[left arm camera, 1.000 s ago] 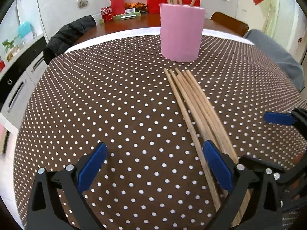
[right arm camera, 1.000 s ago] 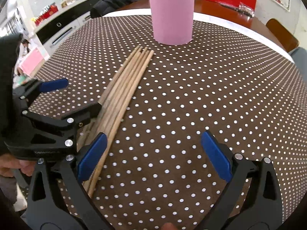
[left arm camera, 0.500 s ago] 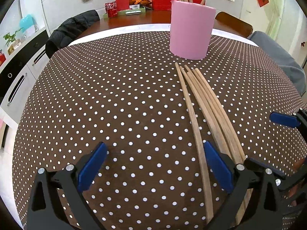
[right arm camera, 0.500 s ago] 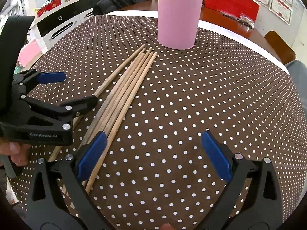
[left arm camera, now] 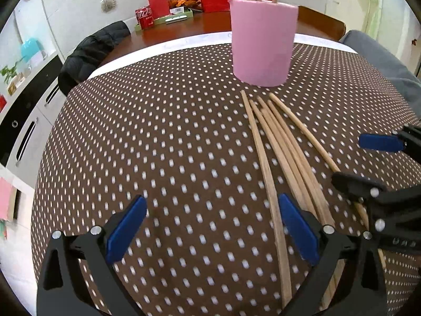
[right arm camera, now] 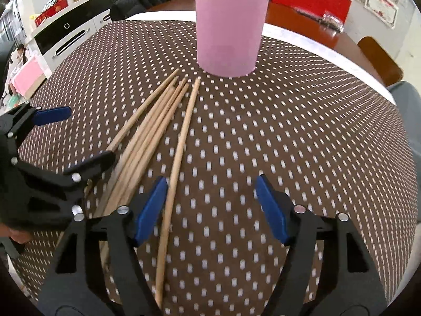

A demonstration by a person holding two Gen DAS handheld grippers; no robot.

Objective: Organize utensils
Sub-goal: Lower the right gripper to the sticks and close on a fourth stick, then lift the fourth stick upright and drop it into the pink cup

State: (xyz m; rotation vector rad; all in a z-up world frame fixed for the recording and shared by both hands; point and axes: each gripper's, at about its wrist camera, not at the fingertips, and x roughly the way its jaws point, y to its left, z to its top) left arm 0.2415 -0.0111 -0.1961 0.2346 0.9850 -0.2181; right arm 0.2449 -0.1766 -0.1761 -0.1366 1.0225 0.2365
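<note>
Several wooden chopsticks (left arm camera: 282, 155) lie in a loose bundle on the dotted brown tablecloth, tips pointing at a pink cup (left arm camera: 261, 43) that holds more chopsticks. They also show in the right wrist view (right arm camera: 158, 129), below the pink cup (right arm camera: 230, 31). My left gripper (left arm camera: 210, 230) is open and empty, with one chopstick lying between its jaws near the right pad. My right gripper (right arm camera: 211, 208) is open and empty; one chopstick (right arm camera: 179, 155), apart from the bundle, runs between its jaws beside the left pad. Each gripper shows at the edge of the other's view.
The round table (left arm camera: 131, 144) has a brown dotted cloth. Beyond it are a wooden table with red boxes (left arm camera: 158, 0), a chair with a black jacket (left arm camera: 89, 52), cabinets at the left (left arm camera: 26, 110) and a grey seat at the right (left arm camera: 381, 60).
Both grippers have moved forward toward the cup. One chopstick on the right side has split from the bundle and now lies between my right gripper's jaws. Both stay open.
</note>
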